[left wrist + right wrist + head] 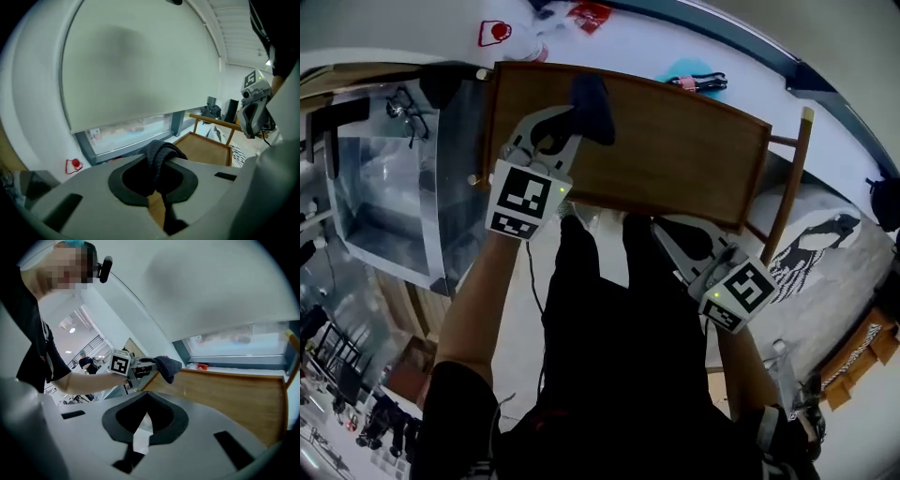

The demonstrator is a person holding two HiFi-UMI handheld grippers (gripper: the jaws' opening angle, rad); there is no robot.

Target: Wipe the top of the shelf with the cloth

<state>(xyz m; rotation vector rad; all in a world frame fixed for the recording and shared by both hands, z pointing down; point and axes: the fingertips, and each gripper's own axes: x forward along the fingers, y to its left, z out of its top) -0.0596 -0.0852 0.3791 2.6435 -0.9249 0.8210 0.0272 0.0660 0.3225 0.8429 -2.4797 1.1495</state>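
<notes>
A dark grey cloth hangs bunched from my left gripper, which is shut on it over the left part of the brown wooden shelf top. In the left gripper view the cloth bulges out between the pads, above the shelf top. My right gripper hangs below the shelf's near edge, shut with nothing in it. The right gripper view looks past that gripper to the left gripper and its cloth at the shelf.
A clear glass-sided cabinet stands left of the shelf. A wooden chair frame and a zebra-print rug lie to the right. On the white sill behind sit a red-printed item and a teal item.
</notes>
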